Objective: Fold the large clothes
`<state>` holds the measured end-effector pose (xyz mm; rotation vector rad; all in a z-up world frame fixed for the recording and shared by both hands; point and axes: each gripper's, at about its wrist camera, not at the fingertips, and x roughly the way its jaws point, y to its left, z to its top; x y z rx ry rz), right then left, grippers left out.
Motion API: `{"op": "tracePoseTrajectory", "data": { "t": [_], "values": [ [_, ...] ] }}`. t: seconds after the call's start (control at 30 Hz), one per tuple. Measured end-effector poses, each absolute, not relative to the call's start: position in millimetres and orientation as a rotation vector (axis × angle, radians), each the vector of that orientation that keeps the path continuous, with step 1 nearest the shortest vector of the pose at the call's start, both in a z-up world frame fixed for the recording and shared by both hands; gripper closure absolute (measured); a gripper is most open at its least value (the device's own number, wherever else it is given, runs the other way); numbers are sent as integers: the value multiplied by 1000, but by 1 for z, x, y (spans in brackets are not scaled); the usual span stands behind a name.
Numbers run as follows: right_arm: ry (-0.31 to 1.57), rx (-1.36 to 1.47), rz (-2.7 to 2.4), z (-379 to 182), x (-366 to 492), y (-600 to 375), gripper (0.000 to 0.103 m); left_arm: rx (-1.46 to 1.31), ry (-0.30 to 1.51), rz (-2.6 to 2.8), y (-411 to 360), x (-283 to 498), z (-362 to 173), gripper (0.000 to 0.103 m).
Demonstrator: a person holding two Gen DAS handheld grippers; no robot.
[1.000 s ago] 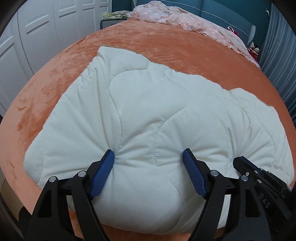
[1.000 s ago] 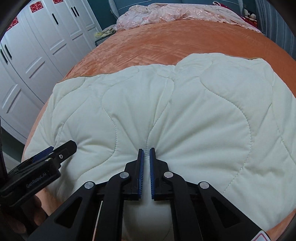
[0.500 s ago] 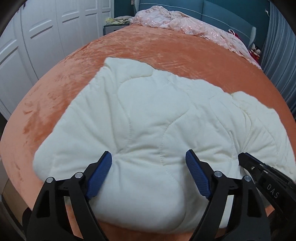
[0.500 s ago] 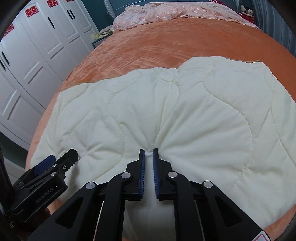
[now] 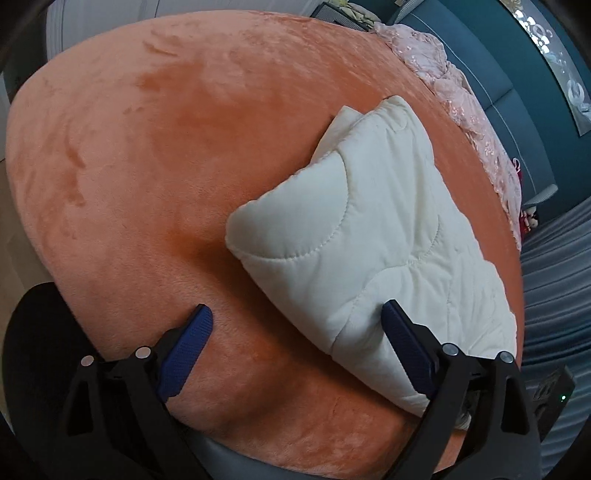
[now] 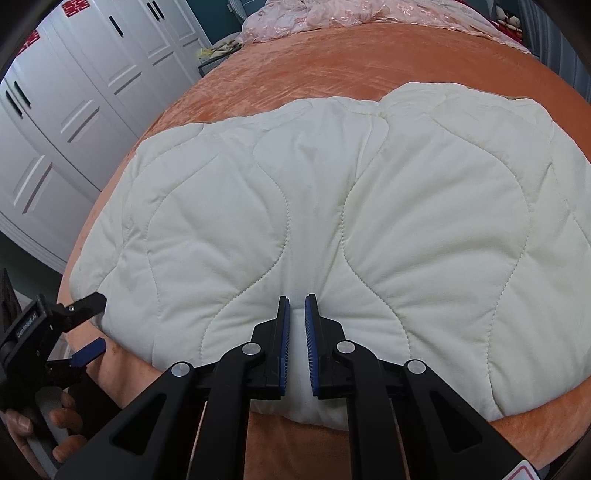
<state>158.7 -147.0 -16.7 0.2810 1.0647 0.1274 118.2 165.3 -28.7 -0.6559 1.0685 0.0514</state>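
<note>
A folded cream quilted garment (image 6: 351,221) lies on the orange bed (image 6: 332,66). My right gripper (image 6: 297,306) pinches its near edge, with a narrow gap of fabric between the blue pads. My left gripper (image 5: 295,325) is open and empty over the orange bedcover, off the garment's left corner (image 5: 369,229); its right finger (image 5: 402,343) rests against the garment's edge. The left gripper also shows in the right wrist view (image 6: 88,321), held by a hand at the bed's near left edge.
White wardrobe doors (image 6: 74,96) stand to the left of the bed. A pink embroidered cover (image 6: 351,14) lies bunched at the bed's far end. A teal headboard (image 5: 491,74) and grey curtains (image 5: 554,295) are on the right. The bed's near edge drops to the floor.
My left gripper has pulled off the garment and swung left to the bed's near left corner, still open. My right gripper stays on the near edge, its pads slightly wider apart.
</note>
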Motion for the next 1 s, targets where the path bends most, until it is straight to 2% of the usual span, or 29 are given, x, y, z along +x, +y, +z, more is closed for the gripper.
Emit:
{"op": "tracePoseTrajectory", "data": {
  "t": [0.07, 0.1, 0.13, 0.17, 0.23, 0.33, 0.6, 0.77, 1.0],
  "values": [
    [1061, 261, 123, -18, 159, -146, 94, -647, 1063, 34, 158, 126, -29, 14],
    [1059, 256, 122, -18, 159, -146, 94, -649, 1068, 13, 153, 130, -28, 25],
    [1060, 259, 121, -17, 159, -146, 94, -665, 1075, -32, 148, 133, -27, 45],
    [1059, 275, 120, -13, 157, -149, 94, -664, 1084, -44, 143, 135, -22, 49],
    [1061, 319, 127, -5, 150, -154, 94, -605, 1060, -41, 135, 134, -6, 67],
    [1066, 318, 145, 3, 131, -158, 94, -567, 1011, -74, 132, 126, 19, 77],
    [1089, 319, 146, -17, 126, -158, 97, -452, 895, -194, 90, 105, 84, 85],
    [1080, 372, 164, -6, 118, -172, 98, -294, 817, -321, 31, 90, 128, 88],
    [1046, 394, 77, 30, 65, -232, 98, -164, 824, -506, -53, 83, 136, 90]
  ]
}}
